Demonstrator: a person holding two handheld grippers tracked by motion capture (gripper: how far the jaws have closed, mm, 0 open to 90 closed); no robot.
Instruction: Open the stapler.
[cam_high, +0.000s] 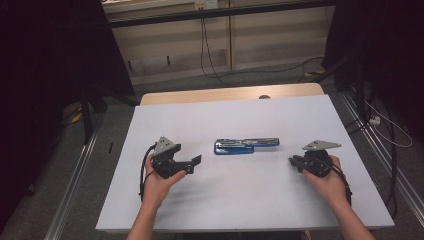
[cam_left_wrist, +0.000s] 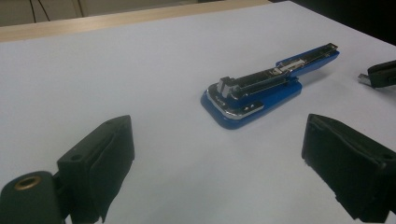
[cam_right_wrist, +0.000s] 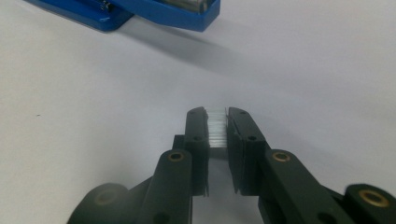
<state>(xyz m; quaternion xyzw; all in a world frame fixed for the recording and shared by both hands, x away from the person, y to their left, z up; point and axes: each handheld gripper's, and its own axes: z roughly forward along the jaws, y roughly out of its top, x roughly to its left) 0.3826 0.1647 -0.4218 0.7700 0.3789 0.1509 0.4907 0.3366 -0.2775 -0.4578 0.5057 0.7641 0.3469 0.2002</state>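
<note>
A blue stapler (cam_high: 245, 145) lies swung open and flat in the middle of the white table (cam_high: 225, 200), its metal staple channel facing up (cam_left_wrist: 261, 91). My left gripper (cam_high: 192, 165) rests to the left of it, pointing at it, jaws wide apart with nothing between them (cam_left_wrist: 215, 140). My right gripper (cam_high: 292, 161) sits to the stapler's right, a short gap from its blue tip (cam_right_wrist: 140, 11). Its jaws (cam_right_wrist: 216, 119) are shut on a small silvery strip of staples (cam_right_wrist: 216, 128), which also glints at its tip in the left gripper view (cam_left_wrist: 362, 78).
A wooden strip (cam_high: 230, 94) runs along the table's far edge. Metal rails (cam_high: 75, 170) flank the table on the floor, with cables (cam_high: 210, 55) beyond it. Dark curtains hang at both sides. Bare table surface surrounds the stapler.
</note>
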